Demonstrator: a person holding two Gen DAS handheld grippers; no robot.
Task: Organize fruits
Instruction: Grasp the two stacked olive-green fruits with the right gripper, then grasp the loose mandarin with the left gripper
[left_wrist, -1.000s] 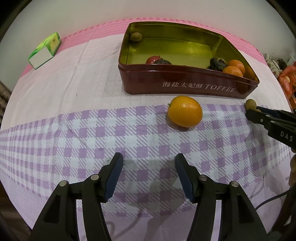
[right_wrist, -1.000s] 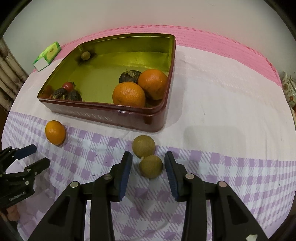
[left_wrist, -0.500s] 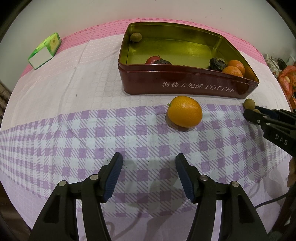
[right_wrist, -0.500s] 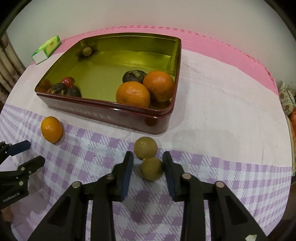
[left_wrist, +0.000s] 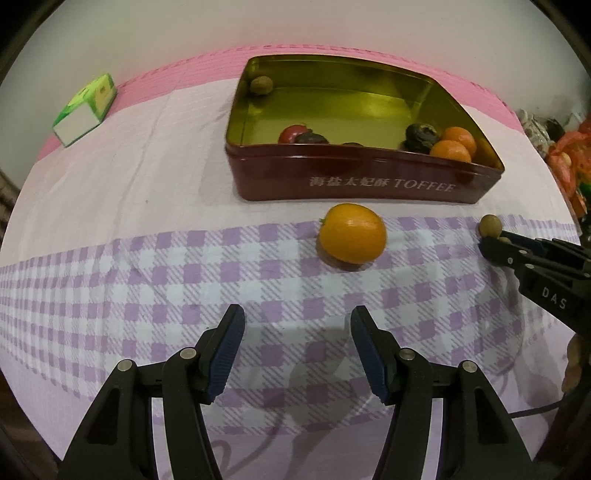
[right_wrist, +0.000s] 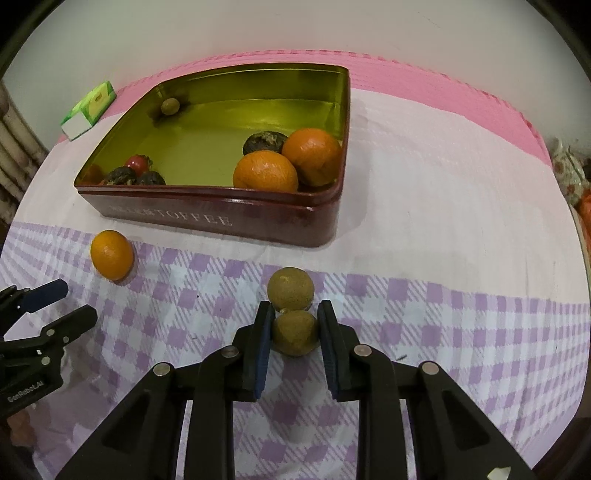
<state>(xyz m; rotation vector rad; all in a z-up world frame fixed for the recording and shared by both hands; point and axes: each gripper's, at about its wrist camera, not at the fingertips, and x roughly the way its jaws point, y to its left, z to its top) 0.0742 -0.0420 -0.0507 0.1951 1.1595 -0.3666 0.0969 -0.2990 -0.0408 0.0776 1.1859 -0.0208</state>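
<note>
The right hand-held gripper has just clamped its blue pads on the nearer of two small brown-green fruits on the checked desk cloth, touching its twin just before the toffee tin. The left hand-held gripper hangs half apart and empty, short of the loose orange. A lift into the tin looks next.

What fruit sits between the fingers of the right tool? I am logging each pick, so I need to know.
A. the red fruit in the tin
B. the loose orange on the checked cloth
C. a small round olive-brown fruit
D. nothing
C: in the right wrist view the right tool has its pads against the nearer small round olive-brown fruit, while the loose orange lies apart on the checked cloth.
</note>
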